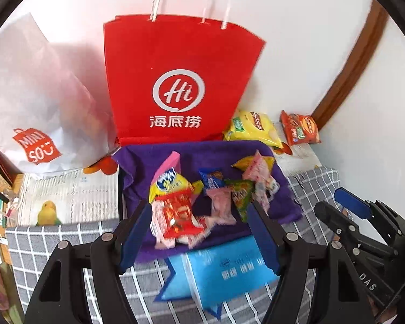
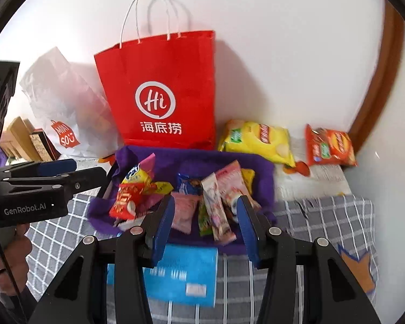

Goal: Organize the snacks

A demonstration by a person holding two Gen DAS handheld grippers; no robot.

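Now, with your left gripper [image 1: 199, 221] and right gripper [image 2: 205, 224] both released and empty above the snacks [image 2: 191, 202] heaped on the purple cloth [image 1: 229, 156], single out one packet and descend squarely

A bright red paper bag [image 2: 159, 94] with white handles and a white logo is standing out against a white wall. In front of it, a purple cloth [image 2: 191, 159] is showing under snack packets in pink, yellow, red, blue and green. To the bag's right, a yellow chip bag [image 2: 259, 140] and an orange-red one [image 2: 329, 145] are lying. Grey white-checked fabric [image 2: 324, 221] is spreading below.
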